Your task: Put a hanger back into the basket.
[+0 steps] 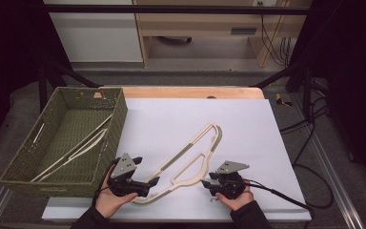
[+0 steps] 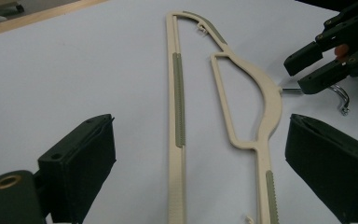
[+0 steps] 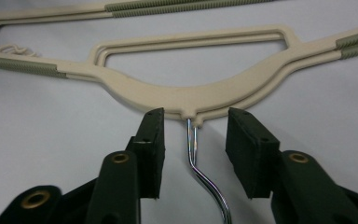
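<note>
A cream plastic hanger with grey-green grip strips lies flat on the white sheet. Its chrome hook points toward the person. My right gripper sits low at the hanger's neck, a jaw on either side of the hook's stem with a gap on both sides, so it is open. In the left gripper view, my left gripper stands wide open over the hanger, with both of the hanger's bars running between the jaws untouched. The right gripper shows beyond it by the hook. From above, the left gripper is at the hanger's near left end and the right gripper at its hook.
A green woven basket stands at the left of the table with another cream hanger lying inside it. The basket's wall is close to my left hand. Cables trail off the table's right side.
</note>
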